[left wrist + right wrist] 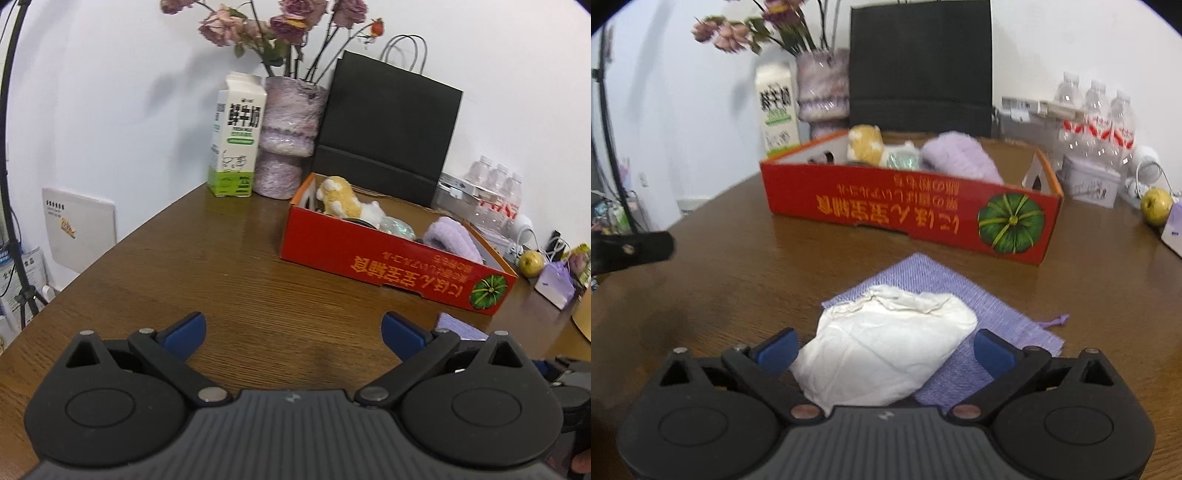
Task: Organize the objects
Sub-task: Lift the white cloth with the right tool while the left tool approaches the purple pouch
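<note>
A red cardboard box (388, 266) (908, 206) sits on the brown table and holds a yellow plush toy (338, 195) (866, 144), a lilac towel (452, 236) (956, 155) and a small pale green thing. In the right wrist view a white cloth pouch (886, 358) lies on a purple woven bag (997, 314). My right gripper (884, 349) is open, its jaws on either side of the white pouch, not closed on it. My left gripper (293, 334) is open and empty over bare table; a corner of the purple bag (460, 326) shows beside its right finger.
A milk carton (236, 136), a vase of dried roses (288, 136) and a black paper bag (388, 125) stand behind the box. Water bottles (1097, 118), a white tin (1093, 182) and a green apple (1156, 206) are at the right. The left gripper's tip (635, 249) shows at the left.
</note>
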Motion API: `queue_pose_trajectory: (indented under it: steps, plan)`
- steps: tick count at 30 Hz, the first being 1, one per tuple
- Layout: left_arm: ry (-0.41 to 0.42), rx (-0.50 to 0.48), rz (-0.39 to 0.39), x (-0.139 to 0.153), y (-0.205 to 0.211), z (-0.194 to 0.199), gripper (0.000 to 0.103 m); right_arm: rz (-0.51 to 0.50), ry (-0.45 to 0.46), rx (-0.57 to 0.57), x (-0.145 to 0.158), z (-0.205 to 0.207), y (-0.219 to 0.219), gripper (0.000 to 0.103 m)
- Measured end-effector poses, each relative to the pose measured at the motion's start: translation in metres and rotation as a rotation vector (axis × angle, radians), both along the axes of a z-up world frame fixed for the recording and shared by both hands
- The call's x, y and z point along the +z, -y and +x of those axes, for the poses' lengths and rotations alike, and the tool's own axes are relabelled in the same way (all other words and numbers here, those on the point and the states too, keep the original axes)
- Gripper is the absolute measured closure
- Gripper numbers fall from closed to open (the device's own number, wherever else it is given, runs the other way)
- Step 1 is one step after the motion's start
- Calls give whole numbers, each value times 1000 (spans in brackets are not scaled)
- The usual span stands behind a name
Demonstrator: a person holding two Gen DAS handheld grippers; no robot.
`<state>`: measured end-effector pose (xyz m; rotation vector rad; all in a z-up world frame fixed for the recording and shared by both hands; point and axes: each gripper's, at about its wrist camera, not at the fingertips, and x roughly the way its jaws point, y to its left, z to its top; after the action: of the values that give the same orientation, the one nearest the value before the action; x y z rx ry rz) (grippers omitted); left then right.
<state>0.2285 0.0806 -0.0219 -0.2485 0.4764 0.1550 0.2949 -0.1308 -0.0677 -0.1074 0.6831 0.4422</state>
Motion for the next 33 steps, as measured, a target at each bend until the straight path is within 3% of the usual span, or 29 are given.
queue_pose_trajectory:
  steps: [8,10,14,16,28,33]
  plan:
    - [10,-25,0,2,3,-5,0,-35,12,-11,-2,1,-8,3]
    - [13,-30,-1,2,4,-6,0,-30,28,-7,0,-3,-8,18]
    - [13,-38,-2,2,6,-8,0,-22,46,21,2,-10,-8,37]
    - [14,-41,-1,2,6,-8,0,-23,56,30,4,-14,-8,40]
    - [5,-54,5,-1,8,-5,0,63,125,-10,22,-28,23,40]
    - [7,-91,46,-1,23,0,0,82,142,-40,25,-25,47,39]
